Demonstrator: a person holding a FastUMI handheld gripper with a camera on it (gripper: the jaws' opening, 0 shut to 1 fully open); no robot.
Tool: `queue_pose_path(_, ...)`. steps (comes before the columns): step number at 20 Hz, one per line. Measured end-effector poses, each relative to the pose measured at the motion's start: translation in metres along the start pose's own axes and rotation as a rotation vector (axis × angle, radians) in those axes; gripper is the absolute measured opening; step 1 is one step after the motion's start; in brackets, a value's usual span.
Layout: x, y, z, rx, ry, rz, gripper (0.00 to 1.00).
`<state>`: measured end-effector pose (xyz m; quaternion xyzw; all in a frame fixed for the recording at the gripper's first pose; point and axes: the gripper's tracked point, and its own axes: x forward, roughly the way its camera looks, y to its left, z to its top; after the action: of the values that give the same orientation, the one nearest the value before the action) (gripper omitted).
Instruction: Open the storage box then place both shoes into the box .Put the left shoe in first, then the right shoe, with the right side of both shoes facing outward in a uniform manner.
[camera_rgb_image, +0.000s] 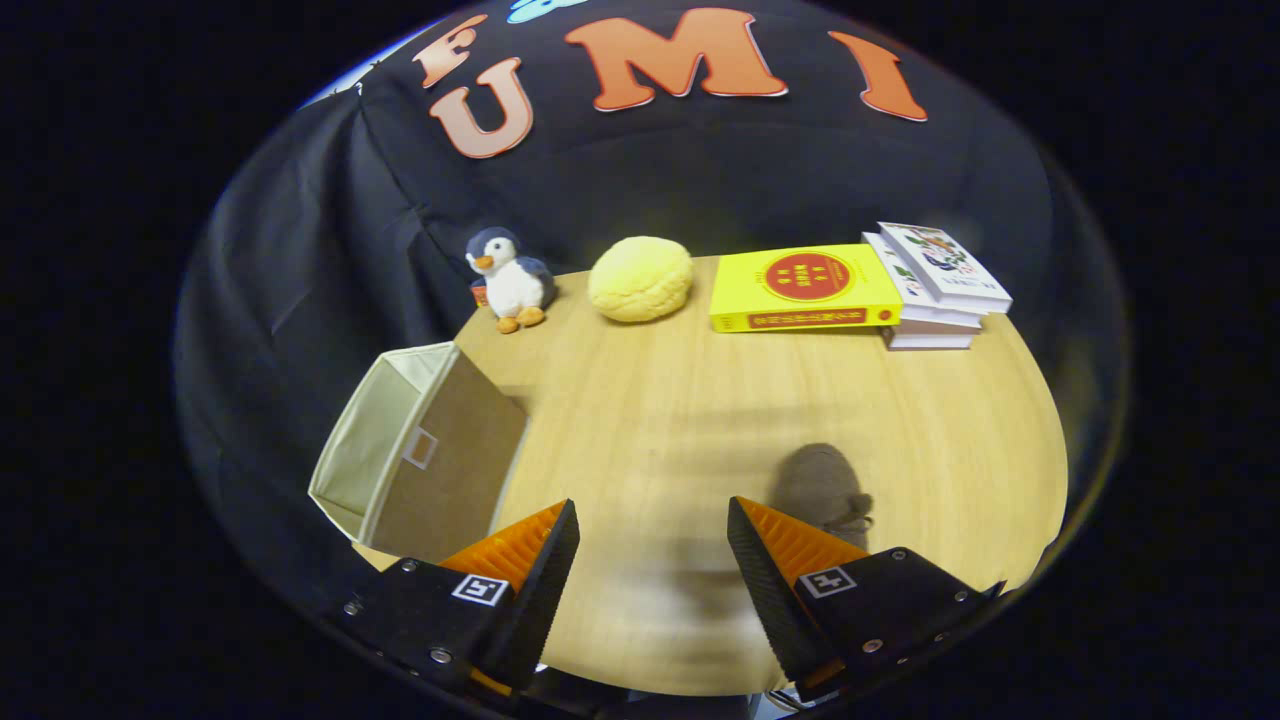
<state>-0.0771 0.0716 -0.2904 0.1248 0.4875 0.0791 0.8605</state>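
The gripper (652, 560) has its jaws apart, holding nothing. At one o'clock, a shoe (822, 490) looks soft and light; grasp its heel collar.

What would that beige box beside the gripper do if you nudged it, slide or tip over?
The fabric storage box looks thin-walled and seems empty from here, so it is probably light and would likely slide on the smooth wooden table. Its cloth sides may flex instead of resisting. It sits at the table edge, so a push could send it off. The gripper is open, holding nothing.
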Motion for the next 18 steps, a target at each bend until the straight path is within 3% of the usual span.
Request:
queue_pose_path(5,0.001,-0.084,-0.038,0.001,0.035,-0.108,0.90)
queue_pose_path(13,0.033,-0.136,-0.079,-0.051,0.117,-0.122,0.79)
queue_pose_path(17,0.055,-0.145,-0.073,-0.080,0.094,-0.135,0.63)
queue_pose_path(18,0.059,-0.142,-0.072,-0.072,0.086,-0.120,0.53)
